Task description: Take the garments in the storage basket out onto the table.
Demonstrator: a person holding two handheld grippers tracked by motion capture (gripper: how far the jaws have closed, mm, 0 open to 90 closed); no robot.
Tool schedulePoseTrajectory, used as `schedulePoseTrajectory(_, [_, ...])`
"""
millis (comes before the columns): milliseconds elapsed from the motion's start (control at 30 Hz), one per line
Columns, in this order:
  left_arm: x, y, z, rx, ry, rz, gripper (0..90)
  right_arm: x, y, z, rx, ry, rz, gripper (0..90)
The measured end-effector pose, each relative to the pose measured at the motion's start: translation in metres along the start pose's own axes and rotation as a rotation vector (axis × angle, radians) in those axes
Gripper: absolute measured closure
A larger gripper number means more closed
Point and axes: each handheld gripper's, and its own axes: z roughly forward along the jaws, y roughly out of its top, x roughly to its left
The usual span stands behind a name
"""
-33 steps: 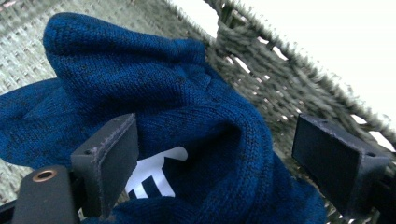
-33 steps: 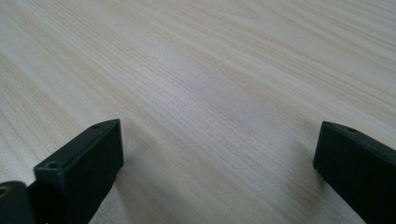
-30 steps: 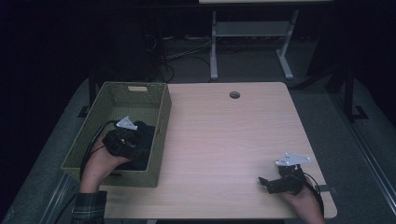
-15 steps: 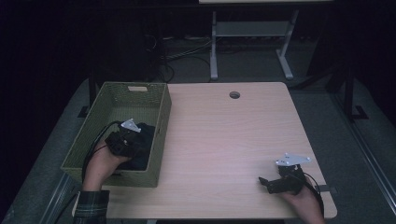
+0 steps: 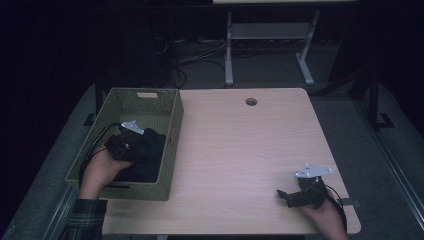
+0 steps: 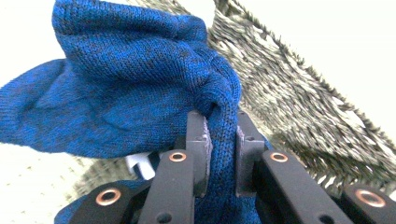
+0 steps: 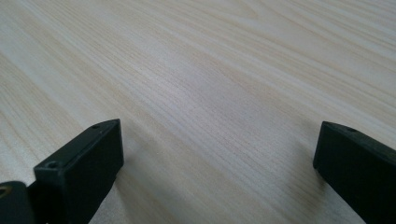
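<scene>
Since a second ago my left gripper [image 6: 219, 140] has just closed on the blue knit cloth [image 6: 121, 84] in the basket [image 5: 170, 150], and that thin pinch might slip.

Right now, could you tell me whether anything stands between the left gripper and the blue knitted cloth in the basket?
Nothing does: the left gripper has just closed on a fold of the blue knitted cloth inside the woven basket.

No text, label, brand, number or sign can be read on anything here.
</scene>
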Motion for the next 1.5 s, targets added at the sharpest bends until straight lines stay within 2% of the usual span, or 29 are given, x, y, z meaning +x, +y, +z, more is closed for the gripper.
schedulePoseTrajectory(400, [0.007, 0.011, -0.034, 0.005, 0.026, -0.008, 80.5, 0.0, 0.0, 0.0, 0.001, 0.0, 0.003, 1.3])
schedulePoseTrajectory(767, [0.014, 0.023, -0.063, -0.023, 0.043, -0.008, 80.6, 0.0, 0.0, 0.0, 0.001, 0.002, 0.007, 1.3])
schedulePoseTrajectory(867, [0.015, 0.029, -0.075, -0.03, 0.056, -0.009, 80.6, 0.0, 0.0, 0.0, 0.0, 0.002, 0.005, 1.3])
schedulePoseTrajectory(1500, [0.016, 0.053, -0.12, -0.081, 0.096, 0.012, 80.7, 0.001, 0.0, 0.0, 0.001, 0.001, 0.008, 1.3])
